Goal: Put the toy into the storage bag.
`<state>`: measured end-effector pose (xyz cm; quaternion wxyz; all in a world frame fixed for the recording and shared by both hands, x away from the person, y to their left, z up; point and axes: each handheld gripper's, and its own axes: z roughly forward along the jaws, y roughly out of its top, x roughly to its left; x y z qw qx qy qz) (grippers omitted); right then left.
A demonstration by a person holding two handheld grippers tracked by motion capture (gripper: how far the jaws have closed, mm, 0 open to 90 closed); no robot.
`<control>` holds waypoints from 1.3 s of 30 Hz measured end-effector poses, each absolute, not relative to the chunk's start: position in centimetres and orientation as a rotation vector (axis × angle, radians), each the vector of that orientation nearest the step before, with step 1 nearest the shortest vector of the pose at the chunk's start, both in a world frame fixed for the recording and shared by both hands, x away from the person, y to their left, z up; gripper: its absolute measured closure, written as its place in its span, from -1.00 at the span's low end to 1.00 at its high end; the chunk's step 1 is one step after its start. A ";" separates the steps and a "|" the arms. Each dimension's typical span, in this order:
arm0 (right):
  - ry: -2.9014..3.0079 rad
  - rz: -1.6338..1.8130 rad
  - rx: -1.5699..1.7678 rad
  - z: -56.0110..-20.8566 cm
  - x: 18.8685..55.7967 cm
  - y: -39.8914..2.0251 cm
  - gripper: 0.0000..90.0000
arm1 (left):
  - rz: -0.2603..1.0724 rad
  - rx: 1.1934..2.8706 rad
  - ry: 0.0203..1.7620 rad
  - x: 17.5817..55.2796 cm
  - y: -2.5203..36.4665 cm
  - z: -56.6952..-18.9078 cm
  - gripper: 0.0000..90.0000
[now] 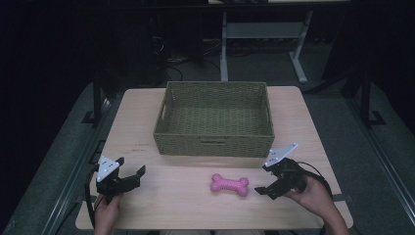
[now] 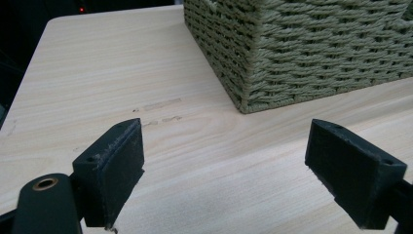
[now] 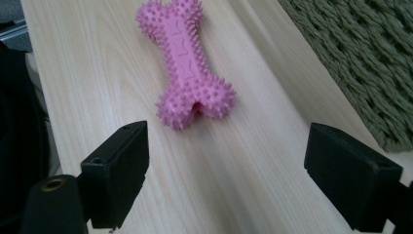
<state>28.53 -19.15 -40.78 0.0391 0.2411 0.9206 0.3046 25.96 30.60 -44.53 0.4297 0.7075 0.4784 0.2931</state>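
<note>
A pink bone-shaped toy [image 1: 229, 184] covered in small spikes lies flat on the worktop [image 1: 161, 205], between its front edge and the near wall of a woven basket [image 1: 214, 145]. In the high view its long axis runs left to right, roughly along the front edge, with the right end tipped slightly toward the person. In the right gripper view the toy [image 3: 186, 61] stretches away from the camera, its nearer knobbed end just ahead of the gap between the jaws and touching neither.

The right gripper [image 1: 265, 179] sits just right of the toy, held low over the worktop by the right hand [image 1: 313, 196] and aimed left at it; its jaws stand wide apart with nothing between them. The left gripper [image 1: 130, 170] is held by the left hand [image 1: 106, 213] near the front left corner, well apart from the toy, angled toward the basket's near left corner; its jaws are likewise spread wide and hold nothing.

The worktop is pale wood with faint scuff marks [image 2: 158, 109] near the basket's corner. The room around it is dark, with grey flooring and the white legs of another table [image 1: 298, 61] behind.
</note>
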 end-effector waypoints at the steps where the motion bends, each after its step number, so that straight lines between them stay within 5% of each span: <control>1: 2.823 0.933 0.739 -40.8 28.6 -18.9 -0.64 | 0.731 1.766 1.196 26.0 30.6 -44.5 -0.69; 39: 3.008 0.805 0.451 -40.9 31.0 -11.1 -0.51 | 0.732 1.746 1.208 26.1 31.0 -44.5 -0.69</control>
